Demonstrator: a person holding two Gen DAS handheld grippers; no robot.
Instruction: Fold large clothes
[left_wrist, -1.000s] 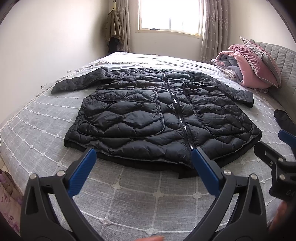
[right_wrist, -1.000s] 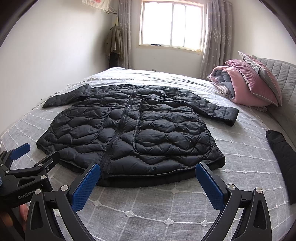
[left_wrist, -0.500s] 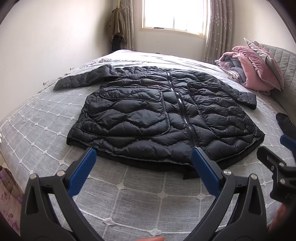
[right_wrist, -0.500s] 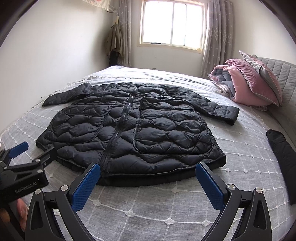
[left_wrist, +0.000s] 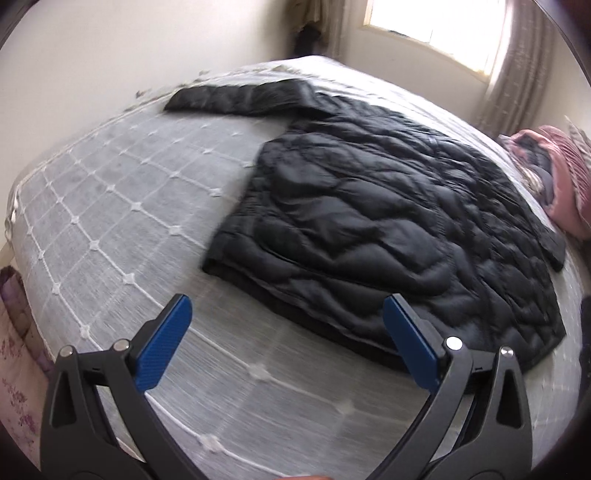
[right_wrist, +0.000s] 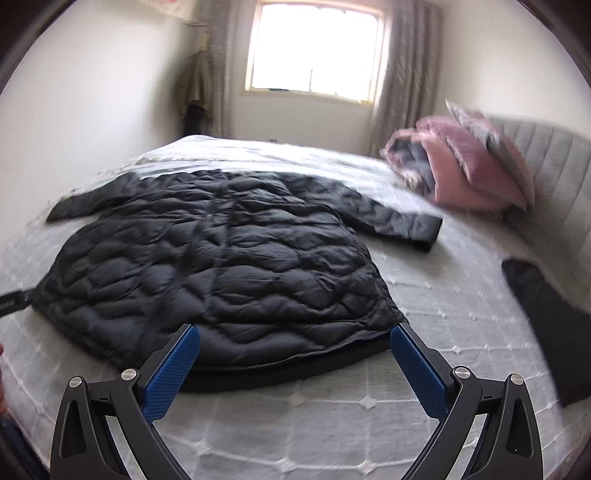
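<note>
Jacket (right_wrist: 221, 266): black, quilted, spread flat and front-up on the bed (right_wrist: 443, 306), hem toward the near edge, both sleeves stretched out to left and right. No fold made yet, judging by the flat outline; whole task seemingly left to do: sleeves in, sides over, hem up.

Left gripper (left_wrist: 288, 339): fingers (left_wrist: 166, 343) spread wide, empty, touching nothing, hovering over bare bedspread just beside the near left corner of the hem. Right gripper (right_wrist: 295, 365): fingers (right_wrist: 173, 369) likewise spread wide, empty, poised just above the near hem toward its right side; contact with the cloth not apparent, though blur makes that hard to settle.

Pink bedding (right_wrist: 469, 162) bundled far right, near the headboard; dark cloth (right_wrist: 546, 317) on the right, well apart from the jacket.
</note>
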